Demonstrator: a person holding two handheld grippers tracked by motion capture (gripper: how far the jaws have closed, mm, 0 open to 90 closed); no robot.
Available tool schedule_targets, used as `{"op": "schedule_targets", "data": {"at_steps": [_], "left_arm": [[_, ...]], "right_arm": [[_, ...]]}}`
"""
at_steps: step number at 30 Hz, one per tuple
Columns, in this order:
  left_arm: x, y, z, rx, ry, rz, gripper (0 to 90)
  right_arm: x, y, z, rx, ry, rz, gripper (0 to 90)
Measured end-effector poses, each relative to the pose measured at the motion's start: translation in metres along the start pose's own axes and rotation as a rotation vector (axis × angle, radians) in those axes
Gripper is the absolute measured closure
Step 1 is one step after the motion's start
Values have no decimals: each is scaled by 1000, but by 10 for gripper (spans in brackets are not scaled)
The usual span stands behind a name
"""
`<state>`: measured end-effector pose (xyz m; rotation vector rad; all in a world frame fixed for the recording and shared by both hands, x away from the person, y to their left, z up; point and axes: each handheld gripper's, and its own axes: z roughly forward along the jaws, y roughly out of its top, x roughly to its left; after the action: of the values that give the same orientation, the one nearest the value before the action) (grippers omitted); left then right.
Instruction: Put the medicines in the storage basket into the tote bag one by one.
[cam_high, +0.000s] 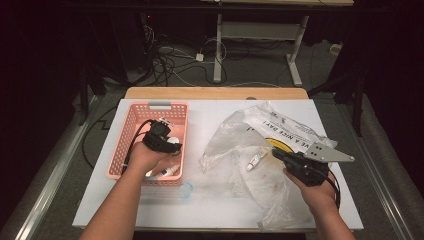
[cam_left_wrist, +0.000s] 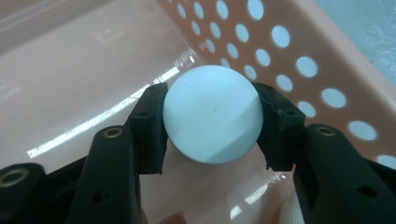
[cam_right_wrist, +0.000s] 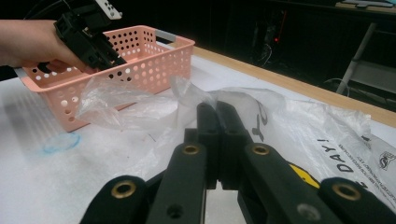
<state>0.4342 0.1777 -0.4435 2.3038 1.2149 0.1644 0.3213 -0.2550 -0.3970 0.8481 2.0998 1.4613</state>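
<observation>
- Now your left hand-held gripper (cam_left_wrist: 212, 123) is clamped on a white round cap (cam_left_wrist: 212, 120) inside the pink basket (cam_high: 131, 131), and the cap's flat end faces the camera.
- Its long axis runs away from you, toward the basket floor.
- Your right hand-held gripper (cam_right_wrist: 217, 140) is pressed together, empty, over the plastic bag (cam_right_wrist: 299, 126) on the worktop (cam_high: 220, 210).

A round white cap (cam_left_wrist: 212, 120) sits clamped between two black pads; it hangs inside the pink perforated basket (cam_left_wrist: 299, 60). Its top faces the lens.

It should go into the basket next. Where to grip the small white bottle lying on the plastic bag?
Across its body's middle, from above: the small white bottle lies flat on the plastic bag, so its long sides are likely free.
</observation>
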Motion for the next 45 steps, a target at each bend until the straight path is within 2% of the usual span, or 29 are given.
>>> {"op": "schedule_targets", "data": {"at_steps": [8, 12, 22, 25, 28, 30, 38, 42, 45], "left_arm": [[-6, 0, -15, -54, 29, -2, 484], [-8, -3, -24, -92, 19, -22, 484], [-22, -13, -44, -177, 11, -15, 485], [-28, -18, -49, -196, 15, -1, 485], [-30, -25, -56, -235, -7, -11, 484], [-32, -29, -60, -250, 9, 1, 485], [-43, -48, -70, -322, 20, 12, 485], [-49, -58, -74, -365, 32, 5, 484], [-53, -65, -74, -379, 12, -2, 485]], "right_arm": [[-1, 0, -1, 0, 1, 1, 900], [-1, 0, -1, -2, 1, 3, 900], [0, 2, -3, -12, 1, 0, 900], [0, 2, -4, -10, 1, 2, 900], [0, 2, -4, -9, 0, 1, 900], [0, 2, -4, -9, 0, 1, 900], [1, 2, -3, -9, 2, -5, 900], [1, 2, -4, -10, 4, -6, 900], [2, 2, -3, -6, 7, -4, 900]]}}
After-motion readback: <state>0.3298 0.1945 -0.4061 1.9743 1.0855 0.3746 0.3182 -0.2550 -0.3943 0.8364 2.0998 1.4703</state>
